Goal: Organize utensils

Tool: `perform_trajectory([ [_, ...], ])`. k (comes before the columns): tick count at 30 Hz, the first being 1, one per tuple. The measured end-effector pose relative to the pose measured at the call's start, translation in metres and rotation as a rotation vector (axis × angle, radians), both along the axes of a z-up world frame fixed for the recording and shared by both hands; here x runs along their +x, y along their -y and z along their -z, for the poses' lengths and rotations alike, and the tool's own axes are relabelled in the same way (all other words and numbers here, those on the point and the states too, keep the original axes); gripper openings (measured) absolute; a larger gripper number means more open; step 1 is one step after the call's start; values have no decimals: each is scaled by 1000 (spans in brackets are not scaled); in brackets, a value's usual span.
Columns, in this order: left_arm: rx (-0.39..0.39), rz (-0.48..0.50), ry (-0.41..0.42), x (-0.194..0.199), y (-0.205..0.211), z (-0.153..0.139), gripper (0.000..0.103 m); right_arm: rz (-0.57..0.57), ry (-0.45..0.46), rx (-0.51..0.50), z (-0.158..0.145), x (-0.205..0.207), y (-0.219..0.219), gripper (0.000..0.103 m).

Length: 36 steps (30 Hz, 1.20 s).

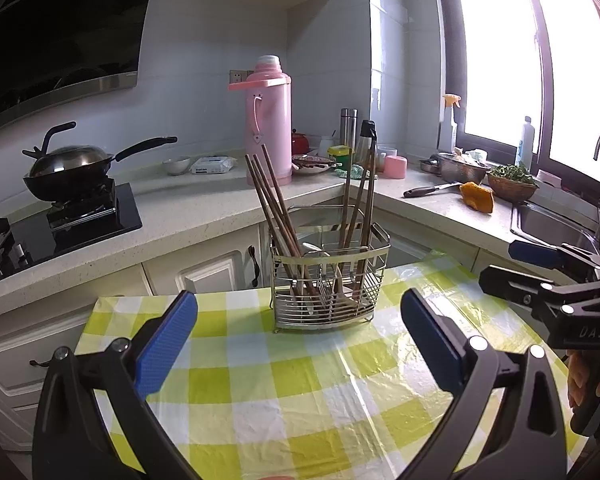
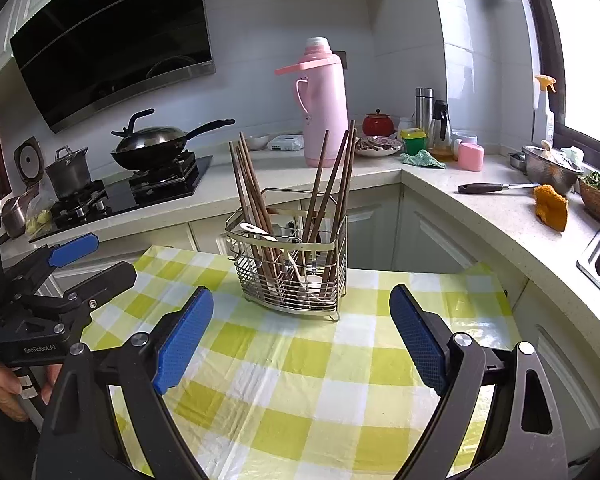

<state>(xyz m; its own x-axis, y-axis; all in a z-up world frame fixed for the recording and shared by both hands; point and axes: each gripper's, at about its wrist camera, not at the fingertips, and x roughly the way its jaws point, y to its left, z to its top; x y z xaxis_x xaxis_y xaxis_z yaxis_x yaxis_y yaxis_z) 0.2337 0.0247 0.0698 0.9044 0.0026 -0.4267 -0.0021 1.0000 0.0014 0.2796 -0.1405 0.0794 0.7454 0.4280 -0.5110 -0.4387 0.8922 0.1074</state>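
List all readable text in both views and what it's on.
"DAS": on the right gripper body, seen in the left wrist view.
"GenRobot.AI": on the left gripper body, seen in the right wrist view.
White packet on the counter: print too small to read.
Spray bottle and green tub: labels unreadable.
Nothing legible on the pink flask or the wire caddy.

Wire caddy (image 2: 288,276) x1, on checked tablecloth (image 2: 300,380) x1. Chopsticks (image 2: 252,196): 2 bunches, exact no. can't tell. Grippers x2: left gripper (image 1: 299,332), right gripper (image 2: 301,328). Pink thermos (image 2: 326,104) x1. Wok (image 2: 152,144) x1. Steel pot (image 2: 68,170) x1. Spray btl (image 2: 544,108) x1. Orange cloth (image 2: 550,206) x1.
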Motion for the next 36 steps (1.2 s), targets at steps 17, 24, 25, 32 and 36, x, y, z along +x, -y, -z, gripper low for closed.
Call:
perform_trajectory([
  [17, 5, -2, -1, 3, 2, -3, 98, 0, 4, -12, -4, 2, -1, 85],
  [24, 12, -1, -2, 4, 5, -4, 98, 2, 6, -14, -4, 3, 0, 85],
  [25, 13, 0, -2, 4, 5, -3, 98, 1, 6, -14, -4, 3, 0, 85],
  [32, 12, -3, -6, 5, 5, -3, 98, 2, 5, -13, -5, 3, 1, 85],
  [36, 16, -3, -6, 5, 6, -3, 98, 1, 6, -13, -5, 3, 1, 85],
])
